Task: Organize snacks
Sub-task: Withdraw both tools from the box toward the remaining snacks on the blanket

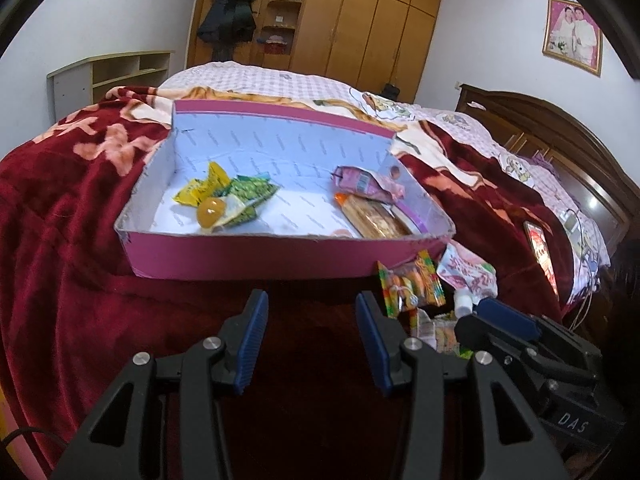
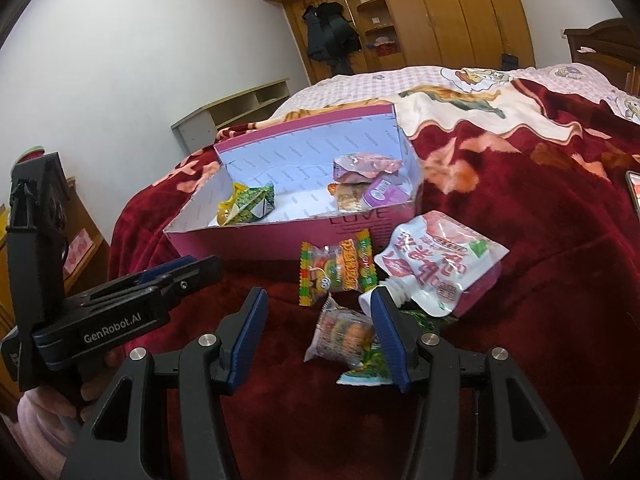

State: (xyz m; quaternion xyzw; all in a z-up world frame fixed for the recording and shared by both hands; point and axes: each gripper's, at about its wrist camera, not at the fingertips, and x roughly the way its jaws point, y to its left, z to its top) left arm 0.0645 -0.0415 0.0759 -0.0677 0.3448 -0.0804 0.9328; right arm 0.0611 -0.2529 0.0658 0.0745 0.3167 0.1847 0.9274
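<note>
My right gripper [image 2: 320,336] hangs part open and empty over the bed [image 2: 540,240]. The clear snack bag [image 2: 344,336] lies just ahead, against its right finger, long axis running away toward the pink box [image 2: 256,236]. My left gripper [image 1: 312,344], also open and empty, is farther off.
</note>
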